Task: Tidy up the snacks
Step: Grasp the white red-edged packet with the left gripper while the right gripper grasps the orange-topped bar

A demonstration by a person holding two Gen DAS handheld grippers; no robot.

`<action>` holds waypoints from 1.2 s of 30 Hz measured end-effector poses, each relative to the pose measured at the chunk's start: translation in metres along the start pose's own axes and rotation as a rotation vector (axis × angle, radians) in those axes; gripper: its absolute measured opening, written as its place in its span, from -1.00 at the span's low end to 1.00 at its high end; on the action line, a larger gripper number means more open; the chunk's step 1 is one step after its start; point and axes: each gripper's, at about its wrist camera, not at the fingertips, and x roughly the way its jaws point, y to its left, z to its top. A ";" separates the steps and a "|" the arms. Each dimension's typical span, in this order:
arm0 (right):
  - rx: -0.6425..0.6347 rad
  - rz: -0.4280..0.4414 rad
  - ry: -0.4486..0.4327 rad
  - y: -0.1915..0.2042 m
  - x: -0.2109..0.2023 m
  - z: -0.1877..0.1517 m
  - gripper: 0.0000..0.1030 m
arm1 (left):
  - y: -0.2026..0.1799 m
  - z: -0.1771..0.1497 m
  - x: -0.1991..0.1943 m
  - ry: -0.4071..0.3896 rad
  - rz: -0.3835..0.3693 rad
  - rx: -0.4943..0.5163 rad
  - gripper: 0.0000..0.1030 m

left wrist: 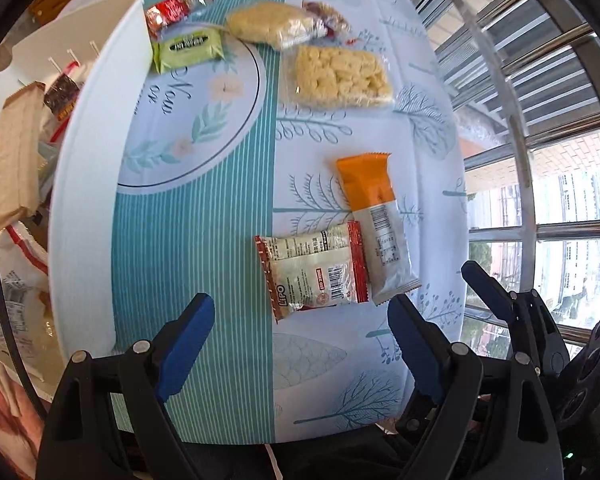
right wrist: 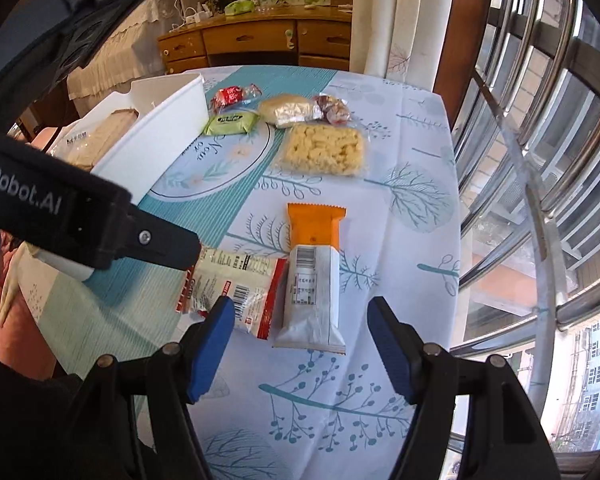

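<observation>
Surface: round table under a smooth printed cloth (left wrist: 204, 208), teal pinstripes on the left half, pale tree motifs on the right; window with metal bars (left wrist: 540, 92) fills the right edge of both views.
White bin (left wrist: 100, 128): rigid matte plastic, tall curved wall, left of frame in the left wrist view; holds flat wrapped packets, contents only partly visible.
Upper cluster: crinkled red foil packet (left wrist: 168, 14) and a small green pillow pack (left wrist: 190, 48) just beside the bin wall; to their right a lumpy pale bun in clear film (left wrist: 270, 24), a red-and-clear twist wrap (left wrist: 326, 18), and a square puffed-rice block in clear film (left wrist: 340, 76).
Lower pair: white-and-red Lipo packet (left wrist: 312, 272), glossy, crimped ends, touching the long orange-and-white bar wrapper (left wrist: 376, 224) on its right.
Left gripper (left wrist: 300, 328): blue ribbed pads spread wide, nothing between them, hanging over the Lipo packet, lower centre.
Right gripper (right wrist: 300, 340): blue pads parted, empty, bracketing the white end of the bar wrapper (right wrist: 312, 280) without touching, lower centre of the right wrist view.
</observation>
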 end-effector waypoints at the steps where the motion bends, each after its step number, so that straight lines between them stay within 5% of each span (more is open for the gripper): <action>1: -0.008 -0.004 0.006 -0.001 0.003 -0.002 0.35 | -0.001 0.002 0.006 0.017 0.006 -0.004 0.70; 24: 0.068 0.122 0.032 -0.026 0.044 -0.021 -0.09 | -0.015 0.028 0.090 0.208 0.097 -0.084 0.70; 36: 0.095 0.126 0.034 -0.025 0.052 -0.019 -0.09 | -0.023 0.041 0.100 0.221 0.143 -0.067 0.36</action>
